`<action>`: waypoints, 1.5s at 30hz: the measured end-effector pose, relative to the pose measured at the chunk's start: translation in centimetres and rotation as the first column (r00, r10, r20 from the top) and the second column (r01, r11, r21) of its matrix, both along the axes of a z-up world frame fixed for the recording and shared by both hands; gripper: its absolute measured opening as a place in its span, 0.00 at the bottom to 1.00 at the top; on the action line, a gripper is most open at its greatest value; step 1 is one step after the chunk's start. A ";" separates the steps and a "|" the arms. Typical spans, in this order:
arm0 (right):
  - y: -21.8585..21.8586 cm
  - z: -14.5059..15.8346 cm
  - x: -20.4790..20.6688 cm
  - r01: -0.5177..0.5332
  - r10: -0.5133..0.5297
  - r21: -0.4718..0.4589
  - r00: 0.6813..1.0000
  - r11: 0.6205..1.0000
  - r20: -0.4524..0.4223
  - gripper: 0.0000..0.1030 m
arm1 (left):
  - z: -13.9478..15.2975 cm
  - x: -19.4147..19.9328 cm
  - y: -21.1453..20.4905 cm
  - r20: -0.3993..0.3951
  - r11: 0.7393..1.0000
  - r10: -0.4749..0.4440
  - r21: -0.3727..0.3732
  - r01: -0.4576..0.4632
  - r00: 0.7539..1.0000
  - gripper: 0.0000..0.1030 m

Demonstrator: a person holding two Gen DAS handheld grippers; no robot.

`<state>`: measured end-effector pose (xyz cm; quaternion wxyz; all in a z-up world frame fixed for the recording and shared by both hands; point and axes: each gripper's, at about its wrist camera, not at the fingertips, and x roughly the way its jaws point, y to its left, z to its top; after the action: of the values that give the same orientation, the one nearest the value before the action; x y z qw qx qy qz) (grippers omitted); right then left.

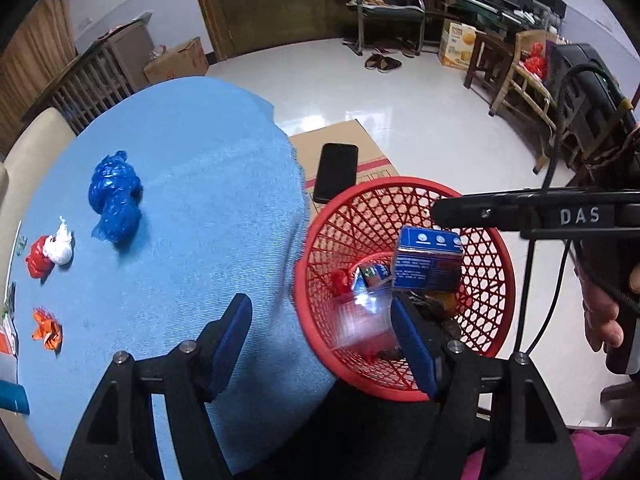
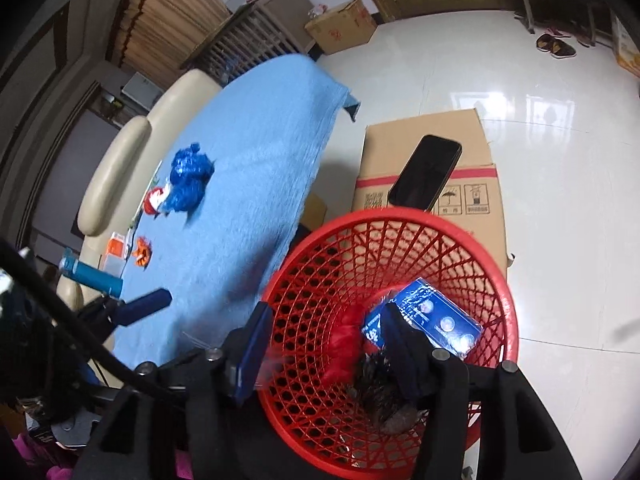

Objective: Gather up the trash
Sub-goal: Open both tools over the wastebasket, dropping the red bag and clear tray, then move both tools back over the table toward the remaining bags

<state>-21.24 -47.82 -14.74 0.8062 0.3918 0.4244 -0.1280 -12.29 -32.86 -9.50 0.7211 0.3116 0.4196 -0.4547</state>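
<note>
The right claw [image 2: 324,344] gapes empty over the basket [image 2: 492,256], a blue box [image 2: 436,320] just beyond it, its print unreadable. The left claw [image 1: 320,332], part-open, holds nothing; "DAS" [image 1: 580,216] is readable to its right.

Seen past the right gripper [image 2: 324,344], jaws parted over a red mesh basket [image 2: 496,280]. Just beyond the right-hand finger [image 2: 404,344], a blue box [image 2: 436,320] tilted inside the basket, touching neither pad. Between the fingers, lower down, red crumpled plastic [image 2: 344,344] and a dark clump. Beyond the left-hand finger, a blue cloth [image 2: 248,184] bearing a blue bag [image 2: 188,180] and an orange wrapper [image 2: 142,252]. Farther ahead, a phone [image 2: 428,172] flat on a cardboard box [image 2: 472,136].
</note>
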 end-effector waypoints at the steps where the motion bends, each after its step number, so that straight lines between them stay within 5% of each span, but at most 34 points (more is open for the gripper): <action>1: -0.1 0.2 -0.1 0.008 -0.008 -0.003 1.000 1.000 0.008 0.58 | 0.2 0.3 0.3 -0.007 1.000 0.009 -0.007 -0.009 1.000 0.70; 7: 0.0 1.4 0.2 0.016 -0.015 -0.026 0.999 1.000 0.038 0.58 | 0.6 2.3 3.3 0.010 0.996 0.085 -0.038 -0.085 0.996 0.70; 12: 0.9 2.2 0.9 0.005 -0.002 -0.053 0.998 0.999 0.056 0.58 | 0.5 6.5 8.5 -0.015 0.964 0.260 -0.058 -0.261 0.965 0.70; 18: 2.2 2.7 2.8 -0.017 0.019 -0.032 0.996 0.999 0.087 0.58 | 0.6 10.3 15.8 0.009 0.872 0.485 -0.079 -0.483 0.875 0.70; 24: 4.9 3.7 5.5 -0.073 0.077 -0.029 0.988 0.997 0.133 0.58 | 0.4 11.5 23.1 0.063 0.734 0.677 -0.132 -0.666 0.733 0.70; 28: 7.4 4.9 8.2 -0.129 0.135 -0.043 0.978 0.991 0.157 0.58 | 1.0 12.3 25.2 0.087 0.682 0.730 -0.157 -0.714 0.678 0.70; 33: 10.6 6.4 11.1 -0.202 0.214 -0.083 0.962 0.976 0.172 0.58 | 2.2 12.9 26.4 0.163 0.652 0.758 -0.166 -0.740 0.631 0.70; 38: 13.4 7.4 13.6 -0.258 0.279 -0.135 0.946 0.957 0.164 0.58 | 2.5 13.7 26.8 0.177 0.644 0.764 -0.174 -0.745 0.620 0.70; 45: 15.6 7.2 16.6 -0.300 0.323 -0.167 0.937 0.939 0.131 0.58 | 2.5 14.0 25.8 0.185 0.681 0.731 -0.152 -0.716 0.657 0.70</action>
<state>-4.67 -32.20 -7.55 0.8732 0.2689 0.4064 0.0023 1.72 -7.09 -7.00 0.8956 0.1457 0.4072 -0.1042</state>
